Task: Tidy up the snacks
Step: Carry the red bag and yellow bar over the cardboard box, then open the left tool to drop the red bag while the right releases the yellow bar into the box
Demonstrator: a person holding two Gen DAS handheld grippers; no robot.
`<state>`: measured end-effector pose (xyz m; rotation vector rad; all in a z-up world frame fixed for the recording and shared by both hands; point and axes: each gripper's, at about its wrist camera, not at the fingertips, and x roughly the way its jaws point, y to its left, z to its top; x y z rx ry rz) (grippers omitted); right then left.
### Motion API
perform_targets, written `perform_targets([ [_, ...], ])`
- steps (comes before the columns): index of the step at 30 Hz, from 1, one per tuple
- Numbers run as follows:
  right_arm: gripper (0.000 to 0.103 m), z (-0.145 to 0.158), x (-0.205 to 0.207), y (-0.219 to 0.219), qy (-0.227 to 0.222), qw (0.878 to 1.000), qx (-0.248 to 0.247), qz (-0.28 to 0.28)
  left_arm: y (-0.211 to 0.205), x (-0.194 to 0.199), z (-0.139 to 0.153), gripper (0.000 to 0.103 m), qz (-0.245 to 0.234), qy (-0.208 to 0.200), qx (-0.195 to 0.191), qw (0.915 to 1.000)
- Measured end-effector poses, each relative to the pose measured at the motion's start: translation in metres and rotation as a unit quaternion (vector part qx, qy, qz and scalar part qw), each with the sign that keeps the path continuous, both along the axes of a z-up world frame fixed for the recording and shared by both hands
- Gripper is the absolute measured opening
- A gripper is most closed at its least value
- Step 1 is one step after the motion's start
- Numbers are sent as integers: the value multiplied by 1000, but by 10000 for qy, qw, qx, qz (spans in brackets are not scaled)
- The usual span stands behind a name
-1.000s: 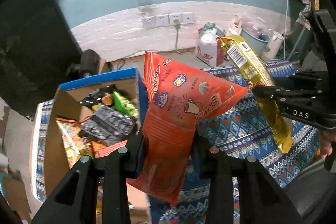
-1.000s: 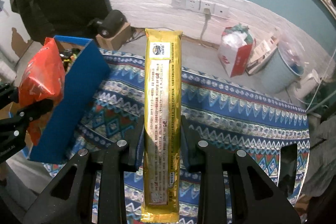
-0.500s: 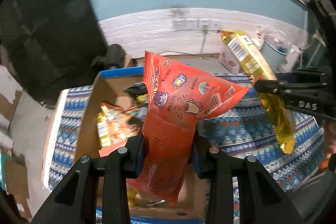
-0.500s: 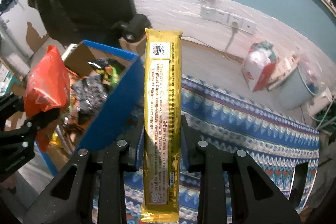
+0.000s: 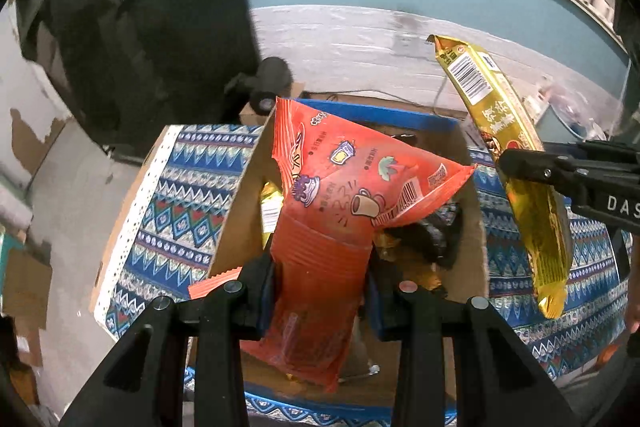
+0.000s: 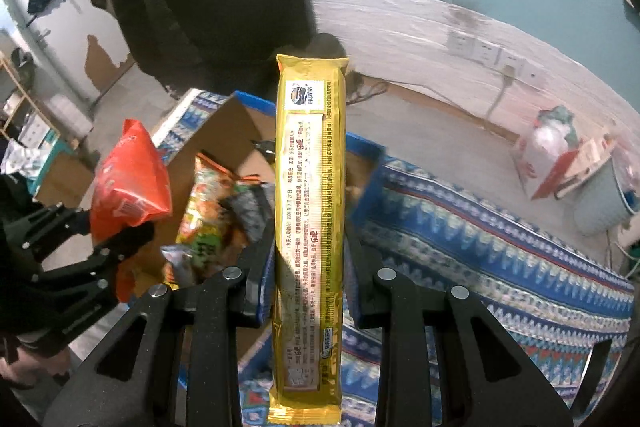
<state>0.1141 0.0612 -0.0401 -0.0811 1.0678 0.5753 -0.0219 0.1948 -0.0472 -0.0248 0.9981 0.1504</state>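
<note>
Your left gripper (image 5: 322,281) is clamped on one puffy orange-red plastic snack bag (image 5: 340,211), both pads pressing into its lower half. The bag hangs directly over the open brown cardboard box with a blue rim (image 5: 240,203), clear of the contents below.

Your right gripper (image 6: 308,279) is closed tight on one long, flat gold-yellow foil snack packet (image 6: 310,211), gripped across its narrow width at about mid-length. The packet stands upright between the fingers, with its far end over the box's near right edge in the right wrist view. From the left wrist view, the packet sits to the right of the box, over the cloth.

One box is present, resting on one blue patterned cloth (image 6: 480,247). Inside it you have several loose snack packs; I can pick out one orange-and-green pack (image 6: 204,211) and one dark pack (image 6: 248,211), but the full count cannot be determined.

Held items: two, one per gripper.
</note>
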Motion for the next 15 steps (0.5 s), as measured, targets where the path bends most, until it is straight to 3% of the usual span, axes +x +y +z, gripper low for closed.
perform_targets([
  [9,27,-14,3,45,304,9993,164,169,19,2,-19,39,287,238,-53,9993],
  [12,27,-18,3,55,364,9989,187,216,26,3,-24,52,459,345,4,9983],
  [13,27,-19,4,58,378,9988,187,234,27,3,-24,63,488,355,-7,9982],
  [15,27,-20,3,63,395,9987,183,269,28,1,-22,69,534,303,15,9981],
])
